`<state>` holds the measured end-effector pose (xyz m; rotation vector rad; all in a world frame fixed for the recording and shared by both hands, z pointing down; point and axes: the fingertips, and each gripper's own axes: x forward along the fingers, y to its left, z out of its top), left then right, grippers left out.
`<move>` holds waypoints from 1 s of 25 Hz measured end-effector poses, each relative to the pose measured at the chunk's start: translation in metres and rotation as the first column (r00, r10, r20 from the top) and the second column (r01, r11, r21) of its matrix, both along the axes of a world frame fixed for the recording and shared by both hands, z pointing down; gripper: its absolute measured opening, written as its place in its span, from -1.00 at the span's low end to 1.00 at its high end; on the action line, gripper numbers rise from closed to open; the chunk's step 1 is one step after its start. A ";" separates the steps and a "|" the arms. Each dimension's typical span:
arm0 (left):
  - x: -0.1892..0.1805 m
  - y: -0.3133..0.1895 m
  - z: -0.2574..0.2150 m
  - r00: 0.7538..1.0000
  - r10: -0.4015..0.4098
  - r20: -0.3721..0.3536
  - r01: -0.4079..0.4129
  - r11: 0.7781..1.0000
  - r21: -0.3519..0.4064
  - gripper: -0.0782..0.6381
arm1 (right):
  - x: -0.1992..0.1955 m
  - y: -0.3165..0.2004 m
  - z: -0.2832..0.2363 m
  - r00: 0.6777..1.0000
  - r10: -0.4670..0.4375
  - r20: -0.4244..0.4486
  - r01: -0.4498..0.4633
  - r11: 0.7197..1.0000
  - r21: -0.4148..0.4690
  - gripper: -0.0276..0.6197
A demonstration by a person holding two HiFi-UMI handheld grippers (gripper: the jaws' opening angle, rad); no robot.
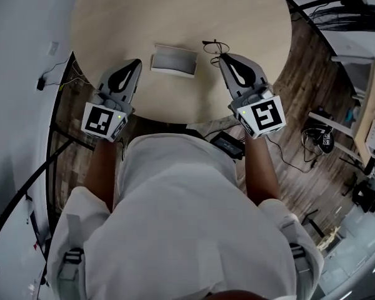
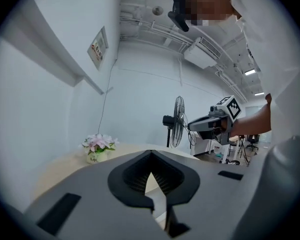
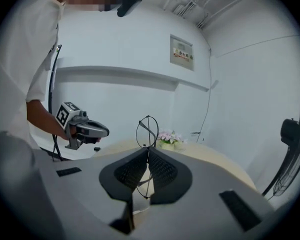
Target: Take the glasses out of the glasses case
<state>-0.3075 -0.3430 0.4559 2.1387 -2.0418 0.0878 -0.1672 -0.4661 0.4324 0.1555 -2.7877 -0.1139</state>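
Observation:
A grey glasses case lies open on the round wooden table, between my two grippers. My right gripper is shut on thin black wire-rimmed glasses, held just right of the case. In the right gripper view the glasses stick up from between the closed jaws of the right gripper. My left gripper hangs left of the case, shut on nothing. Its tips meet in the left gripper view, where the left gripper holds nothing.
A small pot of pink flowers stands at the table's far side. A standing fan is beyond the table. A black box with cables lies on the floor under the table's near edge. Desks and chairs fill the right.

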 end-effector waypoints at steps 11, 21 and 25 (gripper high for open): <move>-0.062 -0.031 0.049 0.996 0.036 -0.080 -0.038 0.999 -0.024 -0.75 | -0.086 0.017 0.086 0.916 -0.218 -0.338 0.208 0.976 -0.066 -0.82; -0.069 -0.028 0.090 0.977 0.110 -0.181 -0.126 0.989 -0.078 -0.75 | -0.089 0.026 0.179 0.739 -0.338 -0.582 0.249 0.941 -0.230 -0.82; -0.071 -0.025 0.106 0.971 0.105 -0.216 -0.133 0.984 -0.121 -0.75 | -0.086 0.038 0.204 0.668 -0.386 -0.636 0.266 0.922 -0.281 -0.82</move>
